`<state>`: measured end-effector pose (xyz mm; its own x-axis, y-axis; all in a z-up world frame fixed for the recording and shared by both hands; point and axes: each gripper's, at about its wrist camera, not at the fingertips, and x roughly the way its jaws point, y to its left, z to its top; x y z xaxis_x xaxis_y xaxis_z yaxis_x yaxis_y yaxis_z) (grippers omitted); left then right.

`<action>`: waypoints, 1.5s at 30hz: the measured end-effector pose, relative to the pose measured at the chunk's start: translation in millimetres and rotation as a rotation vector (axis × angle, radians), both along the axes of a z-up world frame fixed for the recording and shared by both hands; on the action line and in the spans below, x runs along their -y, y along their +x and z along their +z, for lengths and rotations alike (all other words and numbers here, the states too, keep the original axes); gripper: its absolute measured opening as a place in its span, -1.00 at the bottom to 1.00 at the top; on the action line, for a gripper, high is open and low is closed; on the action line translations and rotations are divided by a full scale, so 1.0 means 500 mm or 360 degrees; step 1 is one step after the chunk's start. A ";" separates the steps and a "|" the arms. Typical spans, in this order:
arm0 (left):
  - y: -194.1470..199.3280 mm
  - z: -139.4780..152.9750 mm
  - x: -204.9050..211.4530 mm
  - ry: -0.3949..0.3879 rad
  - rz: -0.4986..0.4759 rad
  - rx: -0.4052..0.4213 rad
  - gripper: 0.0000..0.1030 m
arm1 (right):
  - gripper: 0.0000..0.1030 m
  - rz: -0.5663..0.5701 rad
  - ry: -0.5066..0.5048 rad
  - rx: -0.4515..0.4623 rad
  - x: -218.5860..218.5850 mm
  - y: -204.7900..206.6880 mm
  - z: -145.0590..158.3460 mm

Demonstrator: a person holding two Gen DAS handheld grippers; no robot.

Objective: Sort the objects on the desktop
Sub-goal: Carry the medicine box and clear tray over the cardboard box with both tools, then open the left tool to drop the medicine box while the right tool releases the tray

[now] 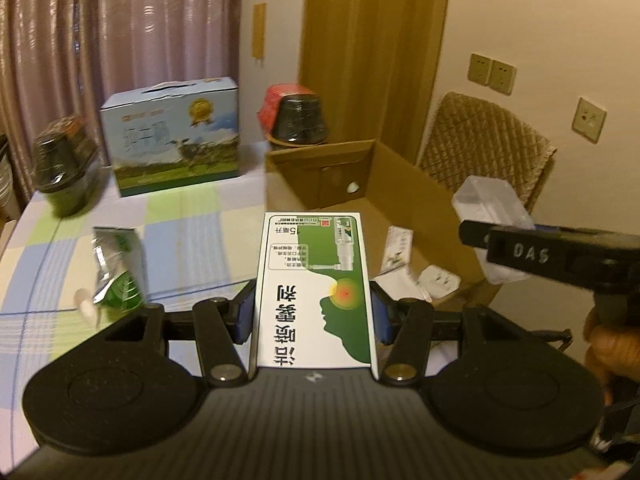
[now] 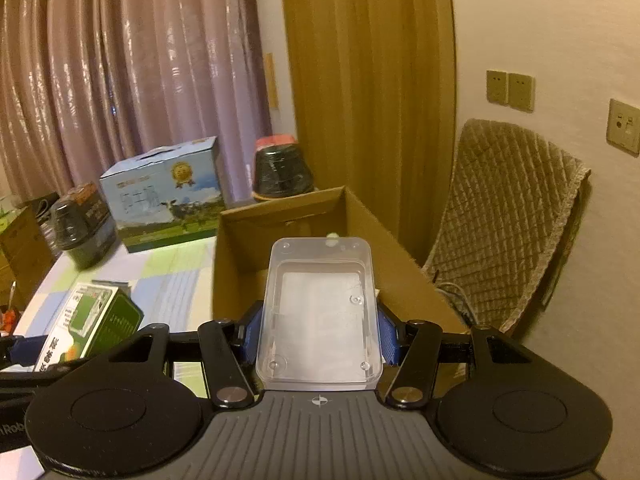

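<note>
My left gripper (image 1: 313,308) is shut on a white-and-green medicine box (image 1: 314,292), its blue pads pressing both long sides. The box hangs just in front of an open cardboard box (image 1: 400,196) on the table. My right gripper (image 2: 320,328) is shut on a clear plastic box (image 2: 320,312) held over the cardboard box (image 2: 280,220). In the left wrist view the right gripper (image 1: 486,236) and its clear box (image 1: 488,204) show at the right. The right wrist view has the medicine box (image 2: 92,320) at lower left.
The cardboard box holds a small white carton (image 1: 396,248) and a white plug adapter (image 1: 438,280). A green packet (image 1: 116,272) lies on the checked tablecloth (image 1: 184,232). A blue milk carton (image 1: 172,136) and two black noodle cups (image 1: 298,120) (image 1: 64,160) stand behind. A covered chair (image 2: 508,220) stands at the right.
</note>
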<state>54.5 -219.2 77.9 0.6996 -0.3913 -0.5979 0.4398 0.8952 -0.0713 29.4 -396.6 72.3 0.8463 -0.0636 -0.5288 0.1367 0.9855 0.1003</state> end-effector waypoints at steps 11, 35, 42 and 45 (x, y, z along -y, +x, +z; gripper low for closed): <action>0.043 -0.004 0.102 -0.0030 -0.0077 -0.0026 -0.02 | 0.03 -0.0039 0.0001 -0.0002 0.079 0.031 -0.005; 0.129 -0.047 0.183 -0.0066 -0.0096 -0.0106 -0.02 | 0.03 -0.0058 0.0007 -0.0059 0.147 0.100 -0.044; 0.147 -0.054 0.189 -0.0082 -0.0086 -0.0121 -0.02 | 0.03 -0.0063 0.0011 -0.0063 0.157 0.118 -0.050; 0.152 -0.059 0.191 -0.0087 -0.0075 -0.0127 -0.02 | 0.03 -0.0067 0.0008 -0.0067 0.159 0.122 -0.052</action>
<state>130.6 -314.9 48.5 0.6306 -0.4562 -0.6278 0.4722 0.8675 -0.1561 90.2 -476.0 46.4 0.8200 -0.0957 -0.5644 0.1821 0.9783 0.0987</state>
